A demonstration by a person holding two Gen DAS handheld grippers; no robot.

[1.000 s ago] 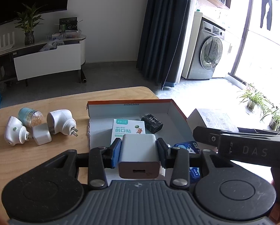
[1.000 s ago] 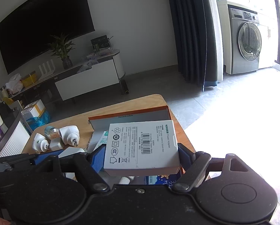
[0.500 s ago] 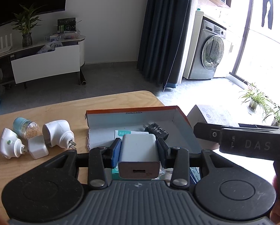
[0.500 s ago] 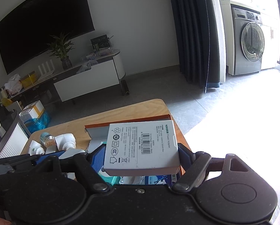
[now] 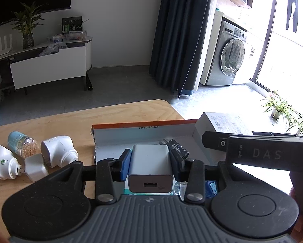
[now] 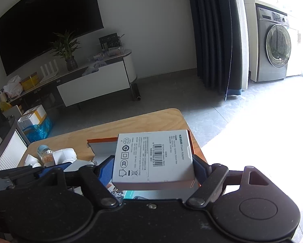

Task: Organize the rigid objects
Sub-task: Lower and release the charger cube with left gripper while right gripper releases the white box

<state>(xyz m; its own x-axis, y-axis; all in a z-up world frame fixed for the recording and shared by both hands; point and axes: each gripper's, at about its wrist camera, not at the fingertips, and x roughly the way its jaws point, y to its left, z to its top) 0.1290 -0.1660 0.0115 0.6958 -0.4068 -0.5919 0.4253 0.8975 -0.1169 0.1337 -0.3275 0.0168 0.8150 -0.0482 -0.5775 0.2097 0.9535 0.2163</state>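
I take the shallow cardboard tray with the orange rim and white-grey inside (image 5: pixel 143 133) as my landmark; it lies on the pale wooden table (image 5: pixel 74 121), near the table's far right corner.

My right gripper (image 6: pixel 154 167) hangs over the tray's right side, its blue pads clamped on the two short ends of a flat white cardboard box printed with a barcode and "Power Adapter" (image 6: pixel 154 159). The box is lifted clear of the tray floor, printed face up. In the left wrist view the same box (image 5: pixel 222 122) shows above the tray's right wall, beyond the right gripper's black body.

My left gripper (image 5: pixel 150 162) sits over the near half of the tray, closed tight on a small white cube-shaped USB charger (image 5: pixel 150 169), port facing me. The charger is held above the tray's contents.

Inside the tray, just beyond the charger, lies a small black plug adapter with metal prongs (image 5: pixel 176 148). Under the charger I see the edge of a teal-and-white packet (image 5: pixel 129 189), and to the right a blue wrapper (image 5: pixel 211 188); I cannot tell what these are.

Left of the tray, on the bare table, is a tight cluster: a white rounded plug-in unit (image 5: pixel 58 149), a clear jar with a blue cap and tan beads (image 5: pixel 22 144), another white plug-in unit with a green dot (image 5: pixel 3 165), and a small white square plug (image 5: pixel 34 167).
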